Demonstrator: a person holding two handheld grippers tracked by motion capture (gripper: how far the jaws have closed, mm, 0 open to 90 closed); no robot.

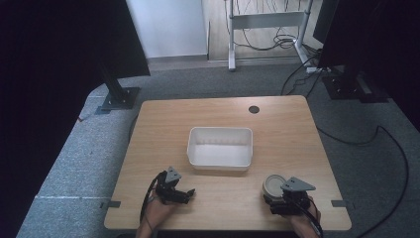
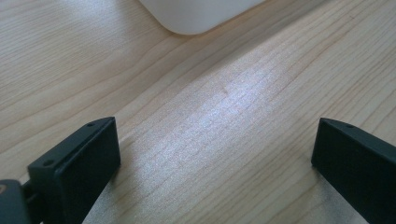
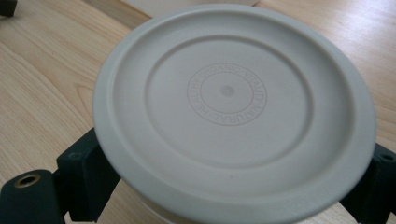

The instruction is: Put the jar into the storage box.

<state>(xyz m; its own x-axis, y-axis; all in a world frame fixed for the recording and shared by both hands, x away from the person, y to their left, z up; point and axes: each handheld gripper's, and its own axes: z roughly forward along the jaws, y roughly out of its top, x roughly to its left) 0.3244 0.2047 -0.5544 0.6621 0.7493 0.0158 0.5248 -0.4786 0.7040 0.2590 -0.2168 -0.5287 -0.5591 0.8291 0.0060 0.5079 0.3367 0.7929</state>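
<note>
On the light wooden table [image 1: 163,119], the white plastic tub [image 1: 220,147] sits mid-table, empty; the right gripper [image 1: 283,197], near the front edge, clamps a round grey-lidded container [image 3: 233,107], not yet binned; the left gripper [image 1: 187,194] gapes wide, holding nothing.

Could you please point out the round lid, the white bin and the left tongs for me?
Lid [image 3: 227,91]: right gripper view, centre of its embossed ring.
Bin [image 1: 219,163]: high view, its near wall.
Left tongs [image 2: 215,154]: left gripper view, midway between the open tips.

My right gripper [image 3: 233,186] has its black jaws on either side of a round grey-lidded tub [image 3: 233,107], embossed ring lettering facing me, above the wooden table [image 3: 42,74].
</note>
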